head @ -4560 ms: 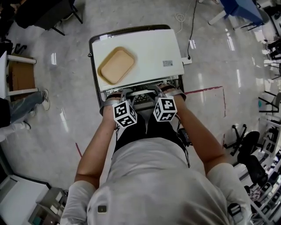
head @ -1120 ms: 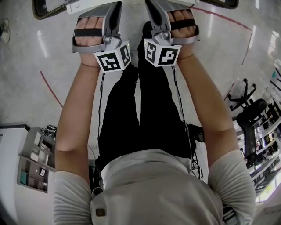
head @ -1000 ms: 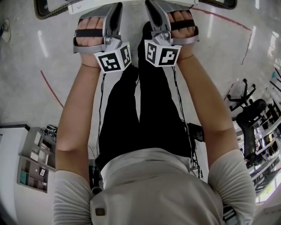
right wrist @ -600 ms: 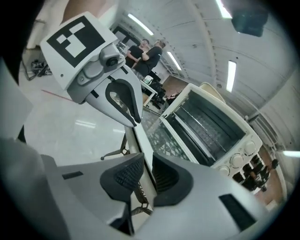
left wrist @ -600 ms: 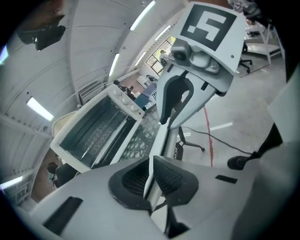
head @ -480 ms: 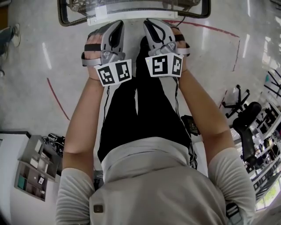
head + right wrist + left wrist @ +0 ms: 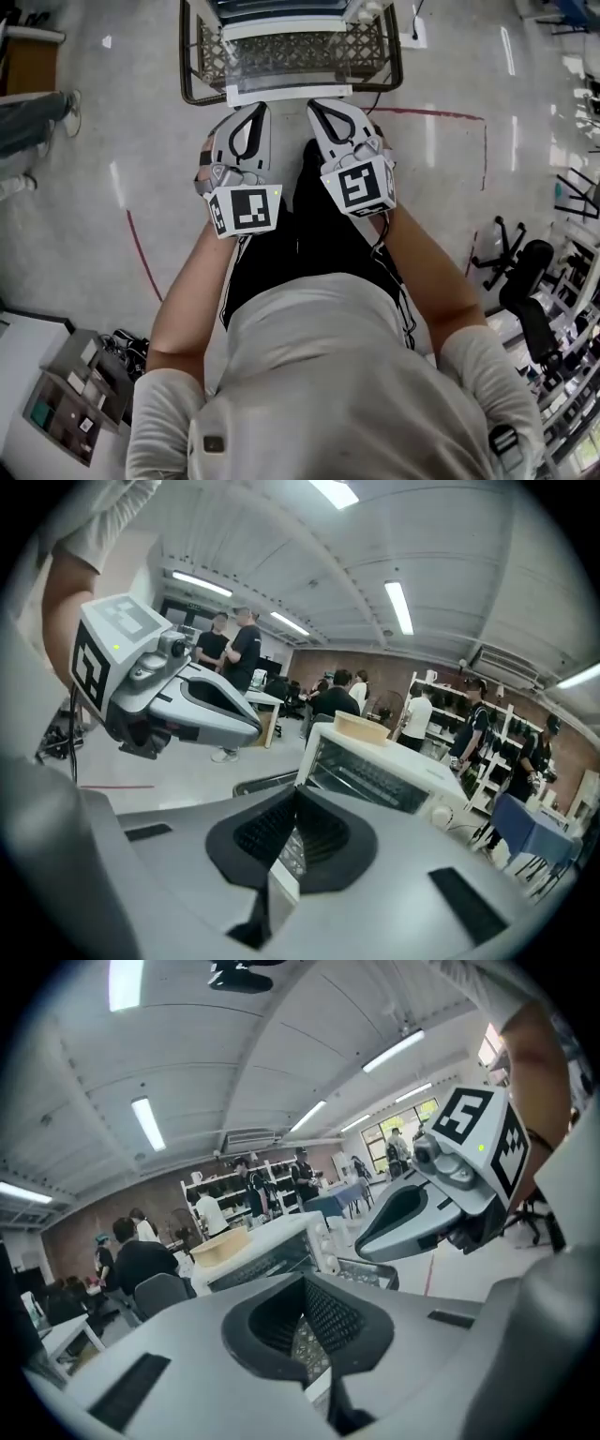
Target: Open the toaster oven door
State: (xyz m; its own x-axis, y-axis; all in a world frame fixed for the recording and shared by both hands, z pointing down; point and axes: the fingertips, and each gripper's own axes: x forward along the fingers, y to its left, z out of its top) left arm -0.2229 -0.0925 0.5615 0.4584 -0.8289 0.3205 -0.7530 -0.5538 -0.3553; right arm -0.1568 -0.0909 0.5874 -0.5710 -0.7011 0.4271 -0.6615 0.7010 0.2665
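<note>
Head view: toaster oven door down flat

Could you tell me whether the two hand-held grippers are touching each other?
Apart. The head view shows a gap, with the person's trousers in it, between the left hand-held gripper and the right hand-held gripper.

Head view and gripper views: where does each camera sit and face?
Head view: on the person's head, steeply down onto toaster oven; arms, torso, left tongs, right tongs show.
Left gripper view: on left tongs, facing the toaster oven; right tongs show.
Right gripper view: on right tongs, facing it too; left tongs show.
All share the toaster oven.
</note>
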